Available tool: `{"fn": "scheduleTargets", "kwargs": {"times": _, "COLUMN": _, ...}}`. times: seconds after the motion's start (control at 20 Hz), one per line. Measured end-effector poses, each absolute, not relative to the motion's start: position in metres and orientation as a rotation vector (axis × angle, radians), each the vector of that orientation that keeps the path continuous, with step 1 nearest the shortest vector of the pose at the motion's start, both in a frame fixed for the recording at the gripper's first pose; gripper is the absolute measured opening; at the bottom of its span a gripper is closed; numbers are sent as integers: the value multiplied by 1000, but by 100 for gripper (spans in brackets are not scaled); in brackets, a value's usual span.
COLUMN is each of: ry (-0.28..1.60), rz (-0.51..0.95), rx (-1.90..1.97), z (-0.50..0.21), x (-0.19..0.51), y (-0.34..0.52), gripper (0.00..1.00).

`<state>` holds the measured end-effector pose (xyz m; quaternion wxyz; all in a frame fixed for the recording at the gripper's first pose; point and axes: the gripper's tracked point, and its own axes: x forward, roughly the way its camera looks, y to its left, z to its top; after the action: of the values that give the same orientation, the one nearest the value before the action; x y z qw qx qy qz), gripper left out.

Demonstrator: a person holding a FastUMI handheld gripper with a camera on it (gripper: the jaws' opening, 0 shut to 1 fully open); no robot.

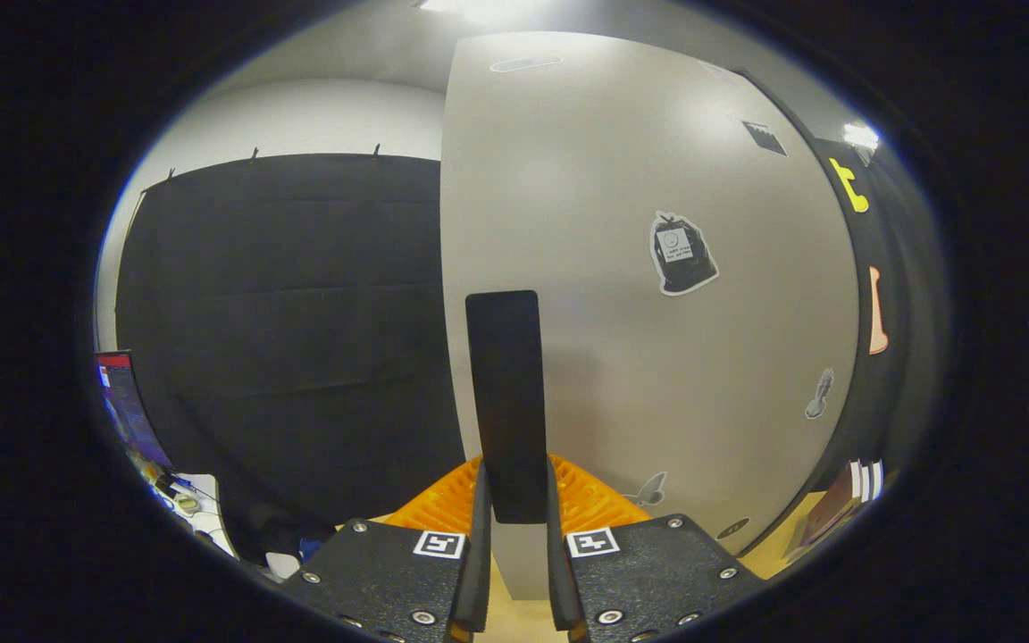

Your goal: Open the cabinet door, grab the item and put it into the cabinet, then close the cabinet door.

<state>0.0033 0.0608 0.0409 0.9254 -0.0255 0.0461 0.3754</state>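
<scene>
Fingers (514, 500) drawn close, one on each side of the dark upright handle (504, 402), pinching its lower end. Handle mounted near the left edge of the pale cabinet door (639, 295), rising straight up from between the fingers. Door standing tall just ahead, its left edge running vertically above the handle, several stickers (681, 254) scattered over its face. Ribbed orange surface (586, 500) visible low behind the fingers on either side of the handle. Light wooden counter (514, 616) showing in the narrow gap beneath them and again at the door's lower right. Black cloth wall (282, 304) beyond the door's left edge, with a lit screen (126, 406) and a cluttered white surface (197, 509) below it, well apart from the fingers.
</scene>
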Motion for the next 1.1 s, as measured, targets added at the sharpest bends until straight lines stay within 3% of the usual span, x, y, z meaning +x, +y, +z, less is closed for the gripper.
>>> {"fn": "scheduleTargets", "kwargs": {"times": 0.5, "ry": 90, "rz": 838, "rx": -47, "z": 45, "x": -18, "y": 5, "gripper": 27}}
{"fn": "scheduleTargets", "kwargs": {"times": 1.1, "ry": 83, "rz": 720, "rx": -24, "z": 46, "x": -44, "y": -53, "gripper": 27}}
